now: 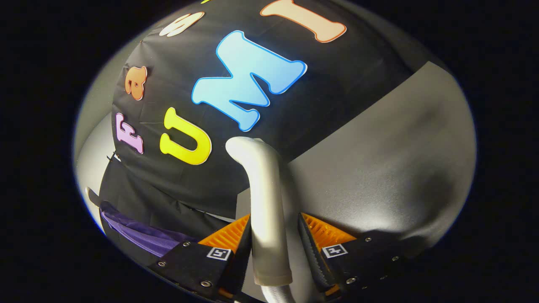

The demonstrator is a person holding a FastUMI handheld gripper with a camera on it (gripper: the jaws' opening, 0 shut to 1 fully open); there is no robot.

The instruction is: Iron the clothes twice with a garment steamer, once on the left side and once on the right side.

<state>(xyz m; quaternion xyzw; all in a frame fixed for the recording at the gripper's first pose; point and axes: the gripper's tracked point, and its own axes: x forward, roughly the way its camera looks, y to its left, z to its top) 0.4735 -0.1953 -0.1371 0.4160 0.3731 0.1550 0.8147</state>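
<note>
Two fingers (pixel 274 242) were closed on the steamer (pixel 263 202), gripped by its handle so that the head pointed ahead. The purple garment (pixel 139 233) lay well off to the left beside the wall, apparently untouched, and a swing left was judged necessary.

Pale steamer, purple cloth, grey table

The garment steamer (pixel 265 202) is pale grey-white, plain, unpatterned. Left of the steamer, the garment (pixel 139 235) is deep purple, plain. Right of the steamer, the table (pixel 379 160) is matte grey. Behind the steamer, the booth wall (pixel 358 75) is black cloth.
</note>
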